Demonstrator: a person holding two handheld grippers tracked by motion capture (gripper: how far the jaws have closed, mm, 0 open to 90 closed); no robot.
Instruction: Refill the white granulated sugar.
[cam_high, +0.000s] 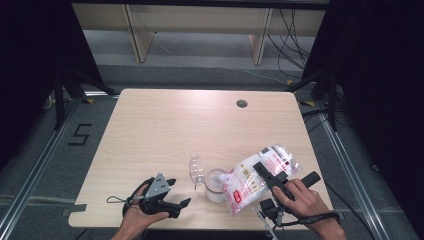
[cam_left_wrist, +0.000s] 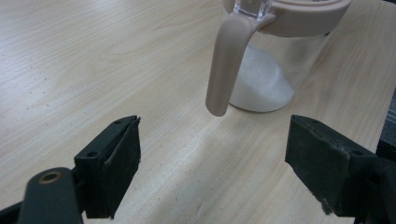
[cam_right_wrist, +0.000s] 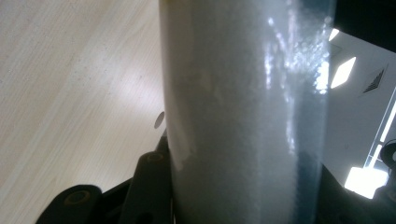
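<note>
A clear jug (cam_high: 216, 189) with a beige rim and handle stands near the table's front edge, its clear lid (cam_high: 195, 170) flipped open to the left. White granules (cam_left_wrist: 261, 86) lie heaped in its bottom. My right gripper (cam_high: 264, 171) is shut on a clear bag of white granules (cam_high: 245, 186) with red print, which is tilted with its low end at the jug's mouth. The bag (cam_right_wrist: 233, 116) presses against one black jaw in the right gripper view. My left gripper (cam_high: 180, 193) rests open to the left of the jug, and the beige handle (cam_left_wrist: 228, 60) hangs beyond its jaws (cam_left_wrist: 215, 140).
The light wooden table (cam_high: 165, 125) has a round cable hole (cam_high: 242, 103) at the back right. Dark curtains flank it on both sides. Behind it are wooden furniture legs and loose cables on the floor.
</note>
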